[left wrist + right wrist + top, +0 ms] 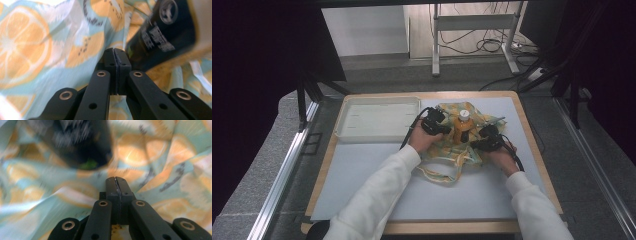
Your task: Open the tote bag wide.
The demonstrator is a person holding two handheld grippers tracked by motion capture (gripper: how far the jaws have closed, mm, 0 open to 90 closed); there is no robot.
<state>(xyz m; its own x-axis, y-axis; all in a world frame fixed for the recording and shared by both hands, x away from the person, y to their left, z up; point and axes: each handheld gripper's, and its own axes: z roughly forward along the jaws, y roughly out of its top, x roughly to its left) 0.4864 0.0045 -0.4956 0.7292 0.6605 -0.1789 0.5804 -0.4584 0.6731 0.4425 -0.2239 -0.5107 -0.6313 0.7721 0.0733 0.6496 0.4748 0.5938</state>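
A cloth bag [443,152] printed with orange slices on pale blue lies crumpled on the table, its handles trailing toward the person. An orange bottle [463,126] with a white cap stands upright in its folds. My left gripper [446,130] is at the bottle's left and my right gripper [474,144] at its right. In the left gripper view the jaws [116,53] are pressed together at a fold of the bag [37,50], beside the bottle's dark label [162,32]. In the right gripper view the jaws [116,181] are likewise shut on the bag [175,170], below the blurred bottle [80,142].
A shallow white tray [343,122] sits at the table's back left, close to my left hand. A grey mat [362,175] covers the wooden table. Beyond the far edge are a metal stand [435,45] and cables on the floor.
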